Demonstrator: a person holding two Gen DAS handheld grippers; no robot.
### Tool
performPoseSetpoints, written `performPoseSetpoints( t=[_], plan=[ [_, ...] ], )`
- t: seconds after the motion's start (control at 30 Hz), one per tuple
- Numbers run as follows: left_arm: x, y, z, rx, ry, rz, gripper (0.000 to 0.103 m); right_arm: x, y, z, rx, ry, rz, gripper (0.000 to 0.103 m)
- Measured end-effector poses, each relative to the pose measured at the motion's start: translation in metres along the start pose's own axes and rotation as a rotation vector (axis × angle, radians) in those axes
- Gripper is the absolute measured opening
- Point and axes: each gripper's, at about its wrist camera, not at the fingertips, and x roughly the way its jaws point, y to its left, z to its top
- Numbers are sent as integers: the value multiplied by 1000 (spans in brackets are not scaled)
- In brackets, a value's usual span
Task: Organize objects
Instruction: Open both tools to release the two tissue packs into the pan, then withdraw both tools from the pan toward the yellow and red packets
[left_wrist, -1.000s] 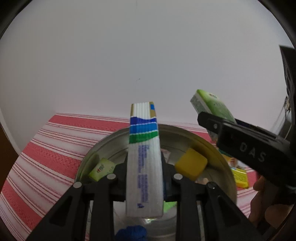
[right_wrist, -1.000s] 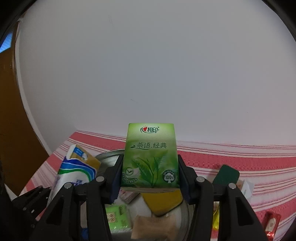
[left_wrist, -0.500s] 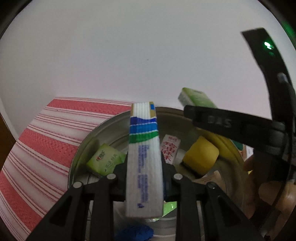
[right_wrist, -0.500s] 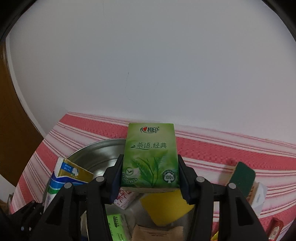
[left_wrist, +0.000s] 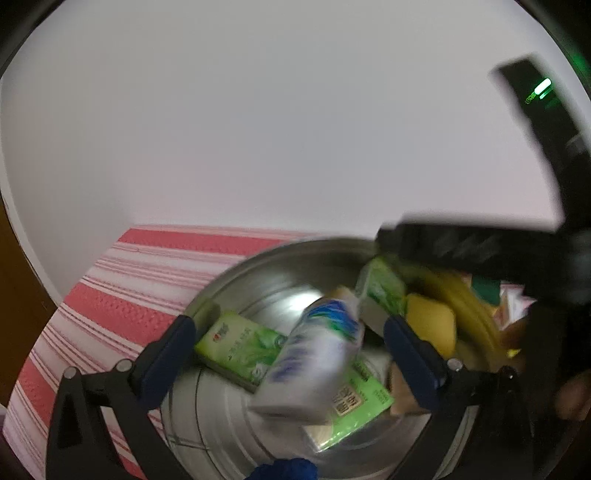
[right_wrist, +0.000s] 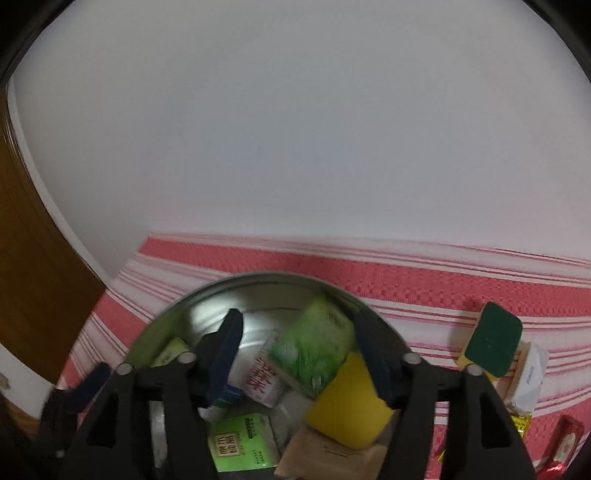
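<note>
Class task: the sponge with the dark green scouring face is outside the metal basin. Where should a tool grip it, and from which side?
Grip the sponge across its two flat faces, the green pad and the yellow back, coming down from above. It stands propped on edge against the white packet beside it, so its top edge is free.

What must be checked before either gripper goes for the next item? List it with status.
1. Left gripper open: ok.
2. Right gripper open: ok.
3. White-and-blue tissue pack at rest in the round metal bowl: cannot tell, it is blurred.
4. Green leaf-print tissue pack inside the bowl: ok.
5. Dark green scouring sponge in the bowl: not ok, it sits outside on the red striped cloth.
</note>
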Motion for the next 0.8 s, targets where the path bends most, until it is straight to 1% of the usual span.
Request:
performPoseSetpoints(
  t=[0.03,0.07,0.13,0.23,0.27,0.33,0.43,0.47,0.53,0.57,0.67,0.73,0.8],
  plan=[
    [2,1,0,0,11,5,103,-4,0,-1,7,-17,-2,67],
    [0,2,0,-1,1,7,103,-15,-5,-3,15,-42,-3,67],
    [-4,4,-2,-8,-30,4,103,-25,-11,-9,35,-79,-12,67],
    [-9,5,-3,-17,-53,0,103,-48,-28,-23,86,-154,-23,67],
    [-10,4,-3,-16,-64,6,103,-59,-35,-32,107,-191,-22,67],
    [-14,3,-6,-11,-103,19,103,-76,-47,-47,132,-250,-33,67],
    [-37,-12,-12,13,-202,27,103,-89,-55,-68,147,-309,-62,67],
    [-43,-16,-15,23,-234,28,103,-96,-60,-77,145,-335,-92,67],
    [-49,-20,-18,31,-266,34,103,-104,-65,-90,138,-376,-143,67],
    [-51,-21,-21,27,-270,34,103,-110,-69,-98,126,-410,-180,67],
    [-51,-16,-27,-22,-256,22,103,-117,-73,-111,70,-443,-270,67],
    [-57,-16,-30,-61,-265,12,103,-120,-74,-115,46,-451,-304,67],
    [-63,-16,-34,-86,-300,24,103,-123,-75,-117,37,-469,-310,67]
  ],
)
